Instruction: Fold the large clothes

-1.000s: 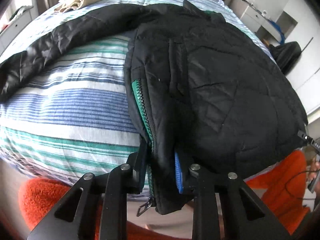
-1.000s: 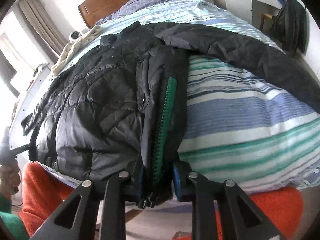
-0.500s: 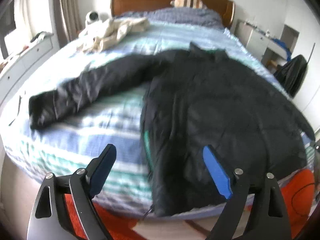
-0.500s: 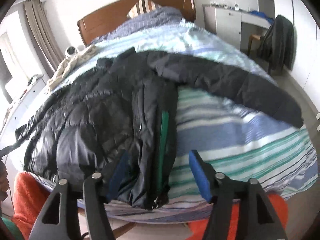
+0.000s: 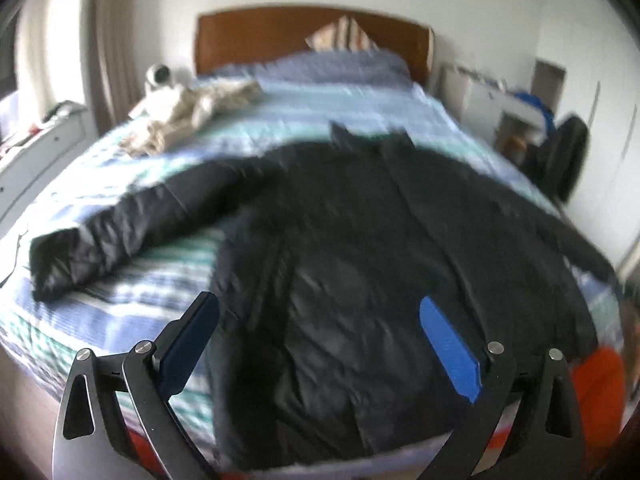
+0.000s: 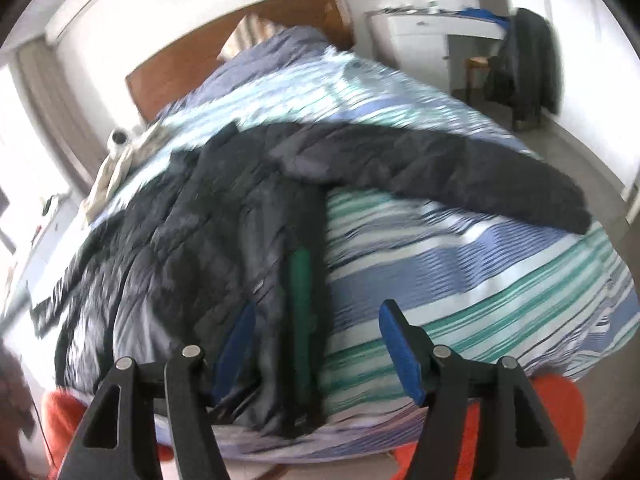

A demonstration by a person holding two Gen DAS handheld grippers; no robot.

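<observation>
Black jacket (image 5: 360,264) lay spread on the striped bed (image 6: 460,276), sleeves flung out. Left gripper (image 5: 320,344) and right gripper (image 6: 316,344) both gaped wide, holding nothing. Beige clothes (image 5: 192,116) sat near the headboard (image 5: 280,36).

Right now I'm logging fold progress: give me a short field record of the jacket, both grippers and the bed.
garment: black quilted jacket, spread flat on the bed, hem at the near edge
sleeves: both stretched out sideways, unfolded
zipper: green zipper strip showing along the front edge
left gripper: jaws open, holding nothing, above the hem
right gripper: jaws open, holding nothing, over the zipper edge
bed: striped bedspread, wooden headboard
other: beige clothes heaped near the headboard
</observation>
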